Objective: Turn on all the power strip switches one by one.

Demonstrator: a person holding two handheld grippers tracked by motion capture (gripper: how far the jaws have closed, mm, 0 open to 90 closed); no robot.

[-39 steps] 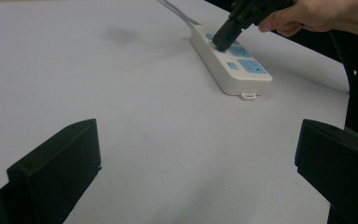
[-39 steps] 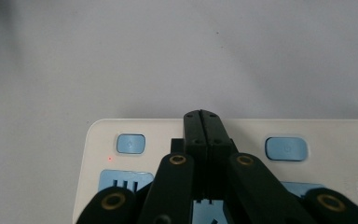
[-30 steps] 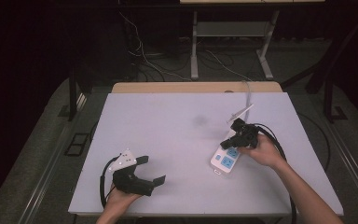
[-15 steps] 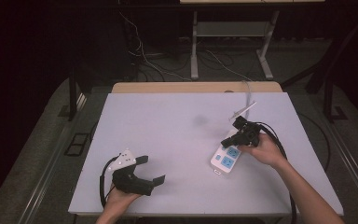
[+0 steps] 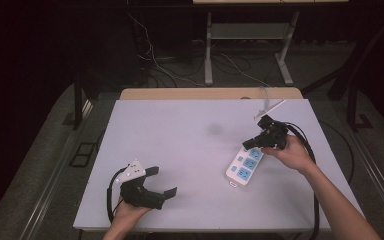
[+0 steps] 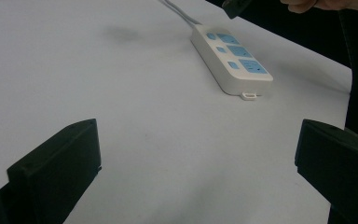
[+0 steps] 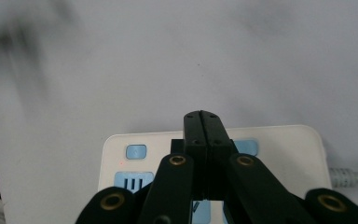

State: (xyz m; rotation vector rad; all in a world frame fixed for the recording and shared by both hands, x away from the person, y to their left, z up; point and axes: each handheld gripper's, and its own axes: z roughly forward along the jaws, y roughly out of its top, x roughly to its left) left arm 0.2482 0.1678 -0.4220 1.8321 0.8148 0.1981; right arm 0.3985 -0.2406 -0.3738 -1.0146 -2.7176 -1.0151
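Right gripper [image 5: 252, 145] pressed together over the power strip [image 5: 244, 166], left gripper [image 5: 161, 181] spread wide, near-left on the table [image 5: 190, 135]

- No readable text, brand, number or sign is showing anywhere in the three views.
- The white power strip [image 5: 244, 165] is showing only blue socket faces and a blue button, and any marking on them is proving too small to read.
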